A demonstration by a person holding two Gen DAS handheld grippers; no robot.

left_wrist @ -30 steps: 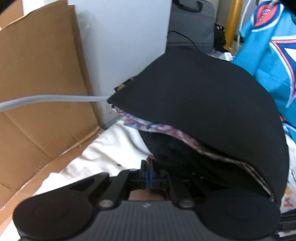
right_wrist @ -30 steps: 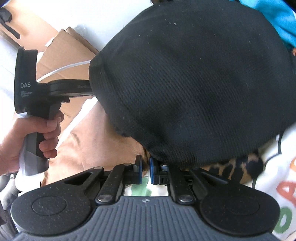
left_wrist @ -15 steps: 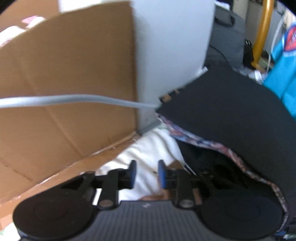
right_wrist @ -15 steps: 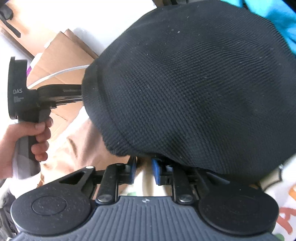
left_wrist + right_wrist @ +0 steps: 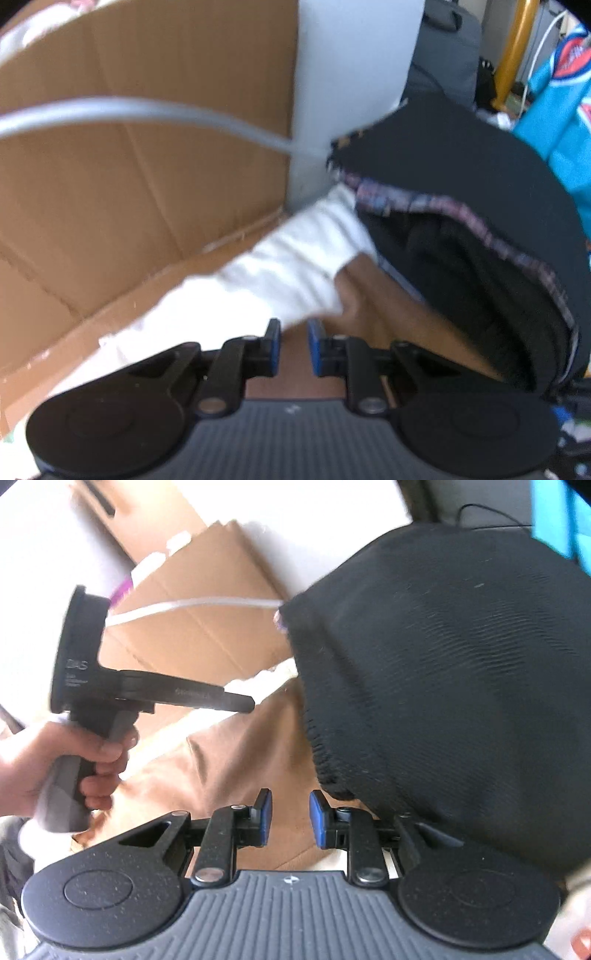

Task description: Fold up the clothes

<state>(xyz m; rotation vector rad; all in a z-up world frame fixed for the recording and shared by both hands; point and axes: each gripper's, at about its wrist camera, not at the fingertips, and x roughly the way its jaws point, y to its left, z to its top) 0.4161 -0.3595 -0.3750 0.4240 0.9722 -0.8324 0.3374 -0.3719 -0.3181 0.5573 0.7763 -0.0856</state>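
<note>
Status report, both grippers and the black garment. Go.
Left gripper open, empty. Right gripper open, empty. Black garment released, lying folded on pile. Nothing in the way.

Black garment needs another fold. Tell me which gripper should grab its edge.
Right, probably. The right gripper is open with the black garment's hem just beside its right finger. The left gripper, also open, faces brown cloth instead.

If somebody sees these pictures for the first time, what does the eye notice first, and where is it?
First comes the big black knit garment, folded in a mound that fills the right side of both views. Left of it stands a brown cardboard box, with a grey cable across it. In the right wrist view, a hand holds the open left hand-held gripper near the garment's edge.
</note>
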